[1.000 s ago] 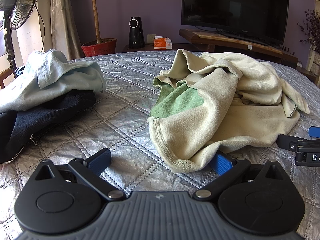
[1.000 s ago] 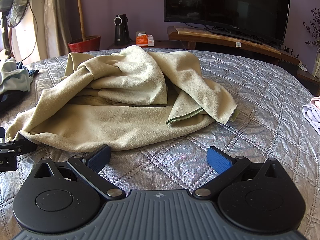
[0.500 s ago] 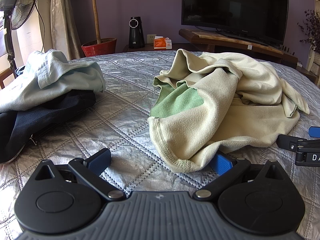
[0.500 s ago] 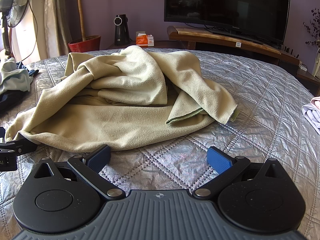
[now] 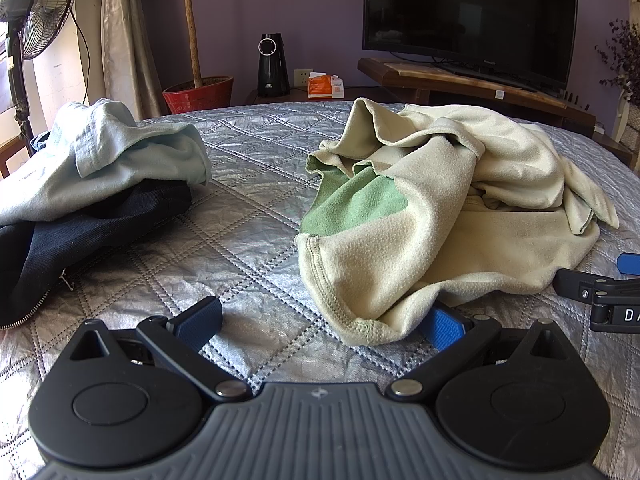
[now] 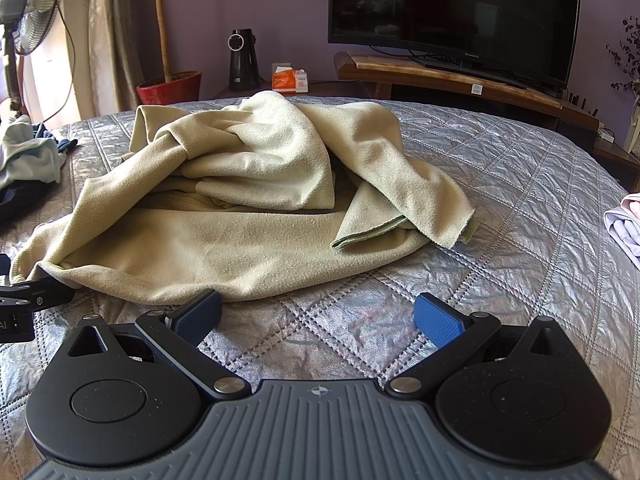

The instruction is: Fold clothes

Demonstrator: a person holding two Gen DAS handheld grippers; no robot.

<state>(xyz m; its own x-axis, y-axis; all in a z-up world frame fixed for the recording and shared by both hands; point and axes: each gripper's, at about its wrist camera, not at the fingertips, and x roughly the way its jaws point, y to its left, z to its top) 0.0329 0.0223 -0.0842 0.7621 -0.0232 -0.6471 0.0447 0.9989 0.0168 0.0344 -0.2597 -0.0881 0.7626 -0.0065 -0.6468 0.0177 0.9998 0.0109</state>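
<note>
— Left wrist view: left gripper (image 5: 320,322), jaws spread, its right pad under the hem of the fleece garment (image 5: 440,216).

— And the right gripper (image 6: 318,316)?

— Spread too, holding nothing. Garment crumpled (pale beige, green lining) on the quilted bedspread (image 6: 520,208).

Bare quilted bed (image 5: 256,216) forms an open lane between crumpled green garment (image 5: 440,216) and clothes pile (image 5: 92,172) (left side).
</note>
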